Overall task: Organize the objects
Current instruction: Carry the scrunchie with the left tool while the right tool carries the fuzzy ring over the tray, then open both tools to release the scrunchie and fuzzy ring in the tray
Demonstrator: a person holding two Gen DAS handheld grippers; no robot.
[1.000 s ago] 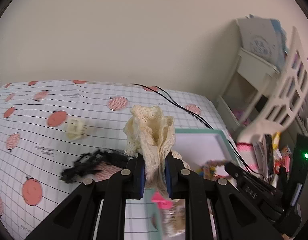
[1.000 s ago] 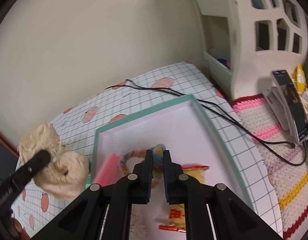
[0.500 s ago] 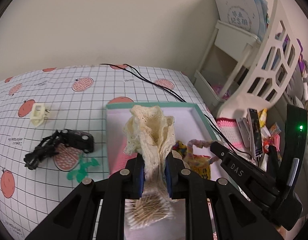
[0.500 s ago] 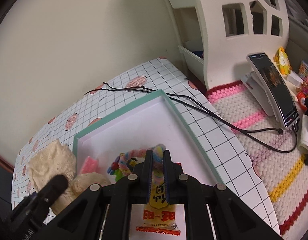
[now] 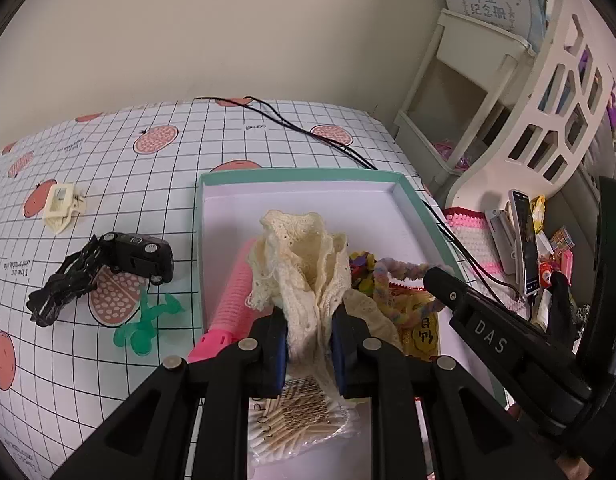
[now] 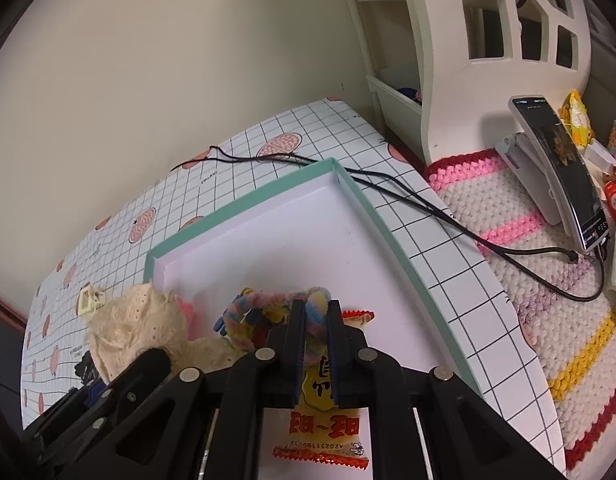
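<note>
My left gripper (image 5: 309, 344) is shut on a cream lace scrunchie (image 5: 304, 256) and holds it over the teal-rimmed white tray (image 5: 296, 176). My right gripper (image 6: 315, 344) is shut on a fuzzy rainbow hair tie (image 6: 268, 304) just above a yellow snack packet (image 6: 323, 420) in the same tray (image 6: 359, 192). A pink hair roller (image 5: 232, 300) and a bag of cotton swabs (image 5: 300, 420) lie in the tray. The scrunchie also shows at the left of the right wrist view (image 6: 136, 324).
On the gridded cloth left of the tray lie a black toy car (image 5: 140, 256), a black hair claw (image 5: 64, 284), a green plastic piece (image 5: 144, 324) and a cream clip (image 5: 62, 206). A black cable (image 5: 300, 128) runs past the tray. A white shelf (image 5: 527, 92) and a phone (image 6: 559, 168) stand at the right.
My left gripper has carried the scrunchie to the right, from over the cloth to over the tray. My right gripper has stayed shut on the hair tie and sunk closer to the snack packet.
</note>
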